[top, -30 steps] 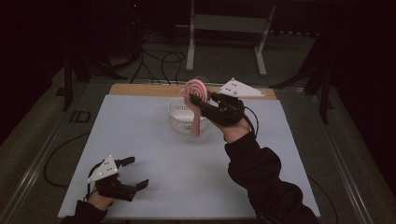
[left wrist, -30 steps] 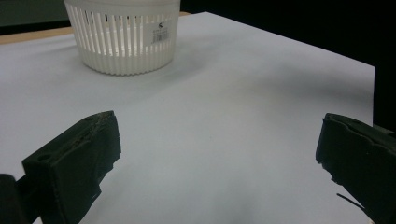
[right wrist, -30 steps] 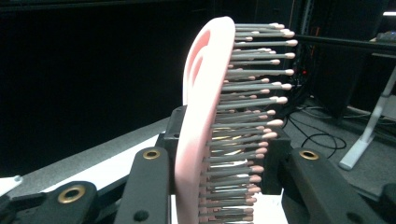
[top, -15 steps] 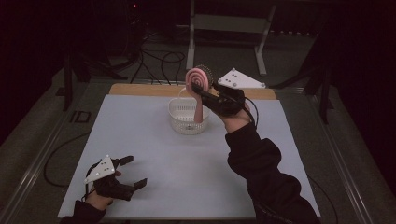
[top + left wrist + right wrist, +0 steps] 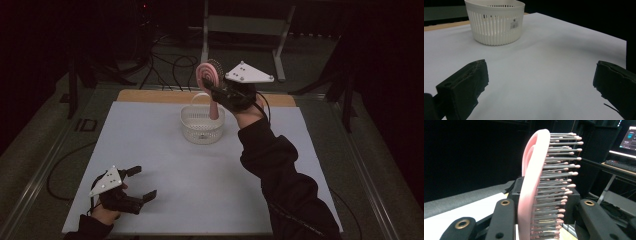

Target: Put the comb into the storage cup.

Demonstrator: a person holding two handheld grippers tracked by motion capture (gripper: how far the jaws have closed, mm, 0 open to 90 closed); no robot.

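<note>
Right hand-held gripper (image 5: 212,89) pinching pink plastic bristle hairbrush (image 5: 210,80) above white slatted plastic basket (image 5: 202,131); left hand-held gripper (image 5: 142,183) spread, resting on bench (image 5: 280,165)

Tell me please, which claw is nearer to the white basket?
The right. The right claw holds a pink hairbrush just above the white basket; the left claw rests open near the table's front edge, far from it.

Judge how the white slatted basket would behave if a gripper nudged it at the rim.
The white basket looks like thin slatted plastic, so probably light and apt to slide on the smooth white table cover. Its broad round base suggests sliding before tipping. The thin rim may flex slightly.
</note>
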